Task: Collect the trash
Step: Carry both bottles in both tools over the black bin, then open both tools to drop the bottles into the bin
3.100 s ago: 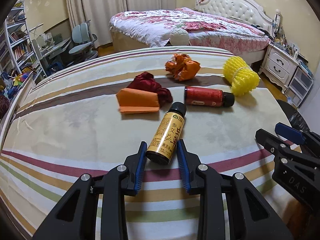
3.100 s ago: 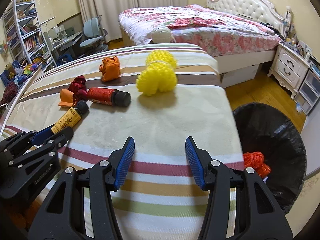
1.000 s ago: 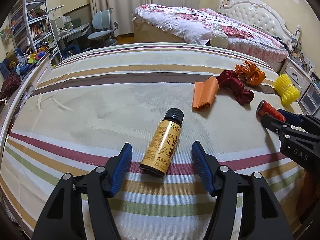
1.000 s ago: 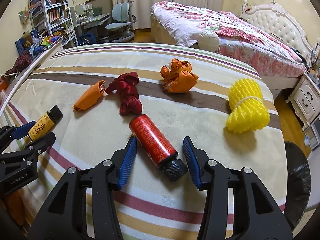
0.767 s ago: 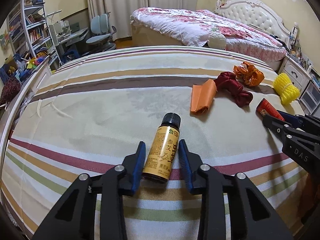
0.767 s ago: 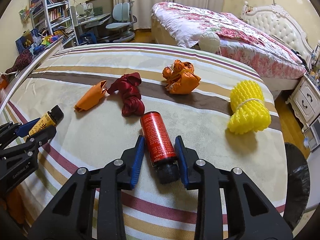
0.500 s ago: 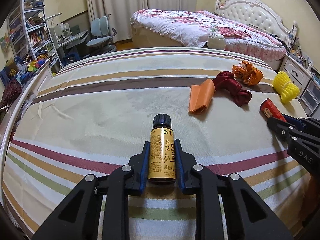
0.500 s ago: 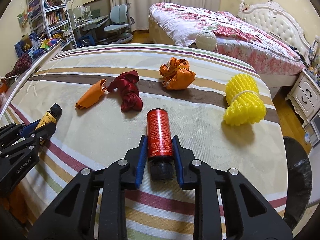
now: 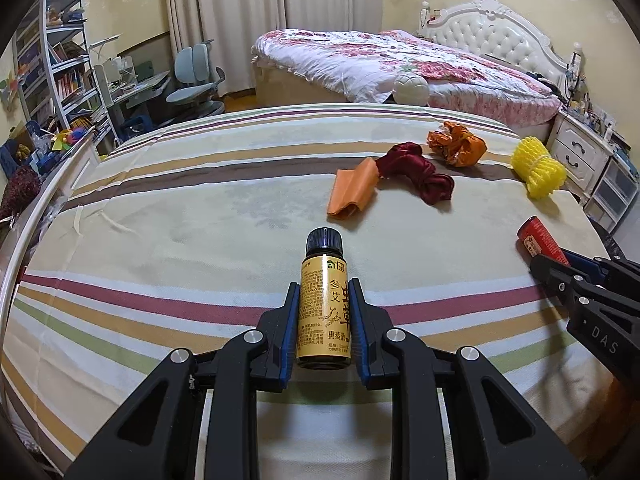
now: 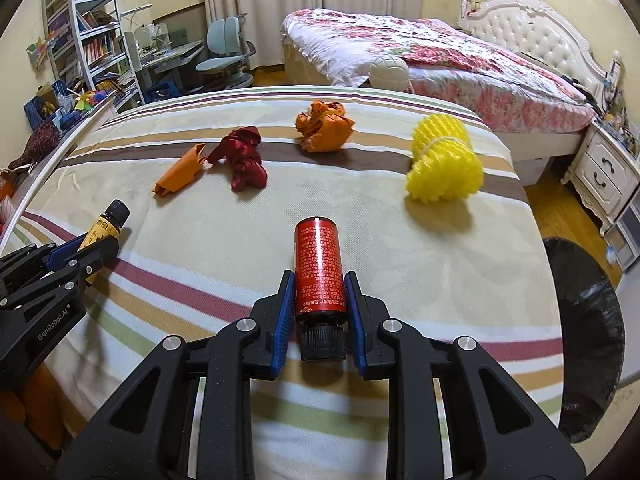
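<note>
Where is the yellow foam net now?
The yellow foam net lies on the striped bed cover at its far right, right of the crumpled orange wrapper, in the right wrist view.

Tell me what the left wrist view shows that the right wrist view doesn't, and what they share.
Only the left wrist view shows the full label of the yellow bottle, cap pointing away, clamped in the left tool. Only the right wrist view shows the black trash bin beside the striped bed, and the red bottle whole, cap toward the camera, clamped in the right tool. Both show the yellow foam net, crumpled orange wrapper, dark red cloth and folded orange paper.
</note>
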The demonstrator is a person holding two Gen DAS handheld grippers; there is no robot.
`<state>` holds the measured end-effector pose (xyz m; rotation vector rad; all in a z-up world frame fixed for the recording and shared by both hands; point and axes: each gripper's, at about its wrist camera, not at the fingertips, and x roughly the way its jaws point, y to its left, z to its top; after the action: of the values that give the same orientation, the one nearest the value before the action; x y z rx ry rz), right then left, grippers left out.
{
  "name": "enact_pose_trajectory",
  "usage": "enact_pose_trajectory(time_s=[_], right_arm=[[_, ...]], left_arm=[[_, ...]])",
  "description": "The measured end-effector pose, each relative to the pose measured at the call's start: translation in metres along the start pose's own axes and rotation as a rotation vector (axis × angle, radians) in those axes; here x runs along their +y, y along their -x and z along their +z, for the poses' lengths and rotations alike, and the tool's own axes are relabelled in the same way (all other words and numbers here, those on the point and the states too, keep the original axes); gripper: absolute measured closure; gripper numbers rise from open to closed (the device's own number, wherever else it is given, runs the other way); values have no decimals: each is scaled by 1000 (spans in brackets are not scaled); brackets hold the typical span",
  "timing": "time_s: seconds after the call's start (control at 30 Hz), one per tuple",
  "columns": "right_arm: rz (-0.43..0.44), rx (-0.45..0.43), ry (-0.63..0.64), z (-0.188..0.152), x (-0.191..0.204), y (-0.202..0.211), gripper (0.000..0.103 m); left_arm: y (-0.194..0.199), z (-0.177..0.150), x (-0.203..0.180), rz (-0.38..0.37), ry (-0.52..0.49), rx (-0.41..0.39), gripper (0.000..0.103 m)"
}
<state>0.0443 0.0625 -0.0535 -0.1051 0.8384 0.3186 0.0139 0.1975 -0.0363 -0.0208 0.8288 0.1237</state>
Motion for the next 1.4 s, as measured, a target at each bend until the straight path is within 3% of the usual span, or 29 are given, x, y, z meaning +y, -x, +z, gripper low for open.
enact_pose_trajectory(time_s=[0.47,0.97,1.13,1.4], right_arm=[[-108,-43,-106,-32,-65,35,79],[-306,-92,-281,-47,-179,60,79],[-347,-90,-330,-49,-212,57,79],[-375,-79,-375,-54,-248,50,79]], left_arm=[[18,-2,-69,-82,-64,-53,78],[26,20,-188,-247,-193,-114,78],[17,31,-230,-301,-221,-117,78],[-6,38,-287,-317,-289,-92,78]])
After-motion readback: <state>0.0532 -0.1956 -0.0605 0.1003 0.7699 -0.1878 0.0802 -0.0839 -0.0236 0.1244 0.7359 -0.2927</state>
